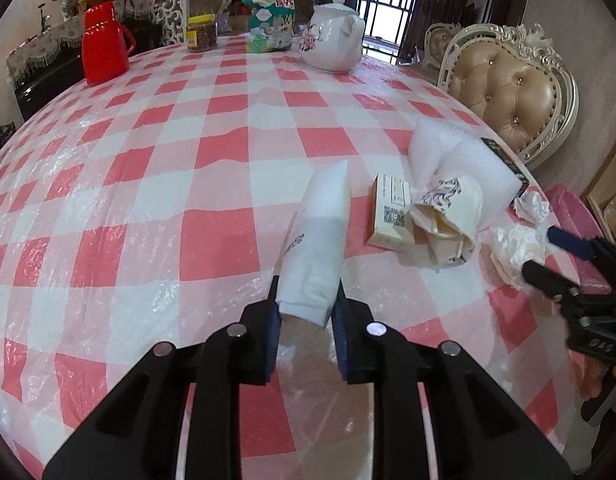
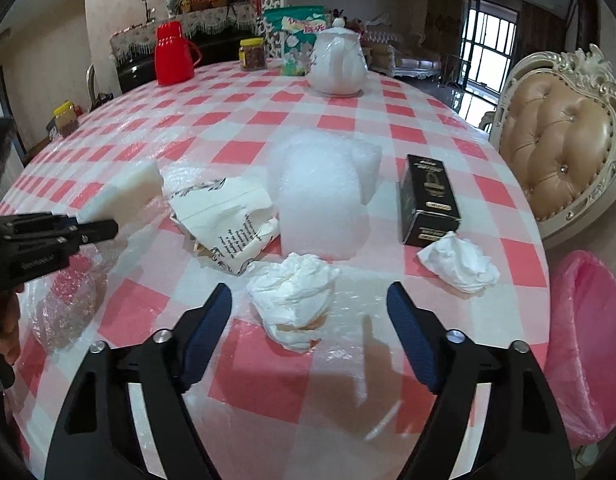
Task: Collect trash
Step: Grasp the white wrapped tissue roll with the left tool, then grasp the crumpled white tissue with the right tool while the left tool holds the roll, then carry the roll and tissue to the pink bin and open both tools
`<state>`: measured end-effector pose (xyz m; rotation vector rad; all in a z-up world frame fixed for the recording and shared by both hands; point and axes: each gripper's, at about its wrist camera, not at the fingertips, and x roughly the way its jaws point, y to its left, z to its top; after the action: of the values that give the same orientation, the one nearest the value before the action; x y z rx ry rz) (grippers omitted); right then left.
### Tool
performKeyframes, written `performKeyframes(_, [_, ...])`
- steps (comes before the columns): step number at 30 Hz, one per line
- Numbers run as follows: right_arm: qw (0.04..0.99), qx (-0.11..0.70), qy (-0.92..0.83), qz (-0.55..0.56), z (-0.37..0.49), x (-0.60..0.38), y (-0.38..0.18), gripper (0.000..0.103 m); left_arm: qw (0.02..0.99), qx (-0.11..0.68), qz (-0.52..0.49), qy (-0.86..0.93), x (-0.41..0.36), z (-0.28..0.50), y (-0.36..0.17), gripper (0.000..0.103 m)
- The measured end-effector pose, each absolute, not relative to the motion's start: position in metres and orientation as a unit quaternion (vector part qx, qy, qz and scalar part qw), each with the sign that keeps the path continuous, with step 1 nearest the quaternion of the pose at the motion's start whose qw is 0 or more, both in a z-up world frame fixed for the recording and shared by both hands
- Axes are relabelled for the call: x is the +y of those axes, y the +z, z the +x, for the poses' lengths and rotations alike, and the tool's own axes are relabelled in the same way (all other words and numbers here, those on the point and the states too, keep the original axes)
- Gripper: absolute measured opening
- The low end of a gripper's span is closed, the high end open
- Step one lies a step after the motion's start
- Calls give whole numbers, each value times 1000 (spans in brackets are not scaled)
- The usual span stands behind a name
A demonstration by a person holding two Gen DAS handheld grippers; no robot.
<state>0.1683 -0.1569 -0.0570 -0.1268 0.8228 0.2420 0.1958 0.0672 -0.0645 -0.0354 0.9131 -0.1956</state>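
Observation:
In the left wrist view my left gripper (image 1: 308,292) is shut on the lower end of a white soft packet (image 1: 328,216), which sticks up and away over the checked table (image 1: 188,200). The right wrist view shows the same packet (image 2: 124,188) at the far left, in the left gripper (image 2: 96,222). My right gripper (image 2: 308,288) stands open low over the table. A crumpled white tissue (image 2: 296,296) lies between its fingertips, and the pads do not touch it. From the left wrist view, the right gripper (image 1: 538,250) flanks that tissue (image 1: 516,248).
More trash lies nearby: a second tissue (image 2: 460,264), a black box (image 2: 430,204), white foam wrap (image 2: 320,200), a printed cream bag (image 2: 224,216), a small carton (image 1: 392,216) and clear plastic (image 2: 68,304). A pink-lined bin (image 2: 592,344) stands off the table's right edge beside a padded chair (image 2: 560,148). A teapot (image 2: 340,64) and a red flask (image 2: 172,54) stand far back.

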Motion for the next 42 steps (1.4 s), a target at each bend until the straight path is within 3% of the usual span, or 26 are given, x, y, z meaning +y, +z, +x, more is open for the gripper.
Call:
performKeyframes(4, [899, 412, 126, -70, 172, -149, -63, 45, 898, 428, -23, -98, 67, 193, -58, 21])
performKeyframes(8, [897, 415, 136, -71, 172, -147, -63, 34, 905, 411, -30, -105, 66, 189, -50, 21])
performKeyframes(24, [931, 351, 97, -18, 140, -229, -13, 32, 921, 362, -15, -142, 13, 172, -8, 20])
performKeyframes(42, [952, 302, -31, 43, 109, -407, 13, 32, 898, 343, 16, -274, -179, 169, 30, 20])
